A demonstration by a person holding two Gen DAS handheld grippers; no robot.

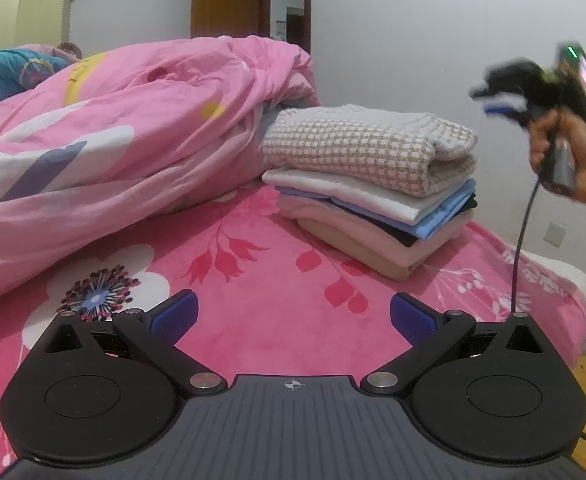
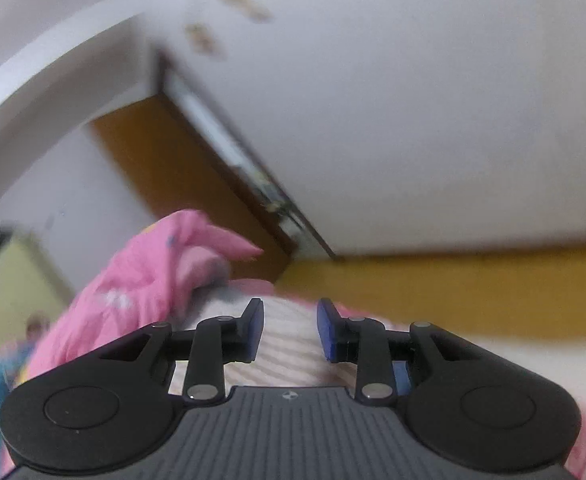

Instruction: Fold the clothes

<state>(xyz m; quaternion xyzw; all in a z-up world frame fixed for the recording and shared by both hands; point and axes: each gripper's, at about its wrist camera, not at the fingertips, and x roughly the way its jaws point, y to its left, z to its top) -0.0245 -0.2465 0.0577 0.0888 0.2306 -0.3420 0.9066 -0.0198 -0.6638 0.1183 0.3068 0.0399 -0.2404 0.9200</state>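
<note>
Stack: folded clothes sit on the bed, just beside the rumpled pink duvet. Top item = waffle-knit sweater, folded, lying on white, blue, dark & pink layers.
Left claw: wide open, nothing btwn the pads, low over the bedspread, well short of the stack.
Right claw: partly open, holding nothing; the knit shows below & btwn its fingers, not pinched. In the left wrist view it's blurred, up in the air to the right of the stack, in a hand.
Step, my read: the top garment looks placed & let go; right side clearing off.
How to do it well: lift straight up & away w/ pads apart so no loop of the knit snags & drags the fold open. Keep the cable off the stack.
Check: the sweater's rounded fold overhangs the thinner layers; if it slumps, press it flat w/ open pads, don't re-grip.
Next: no unfolded garment in either view; can't tell if more are left.
</note>
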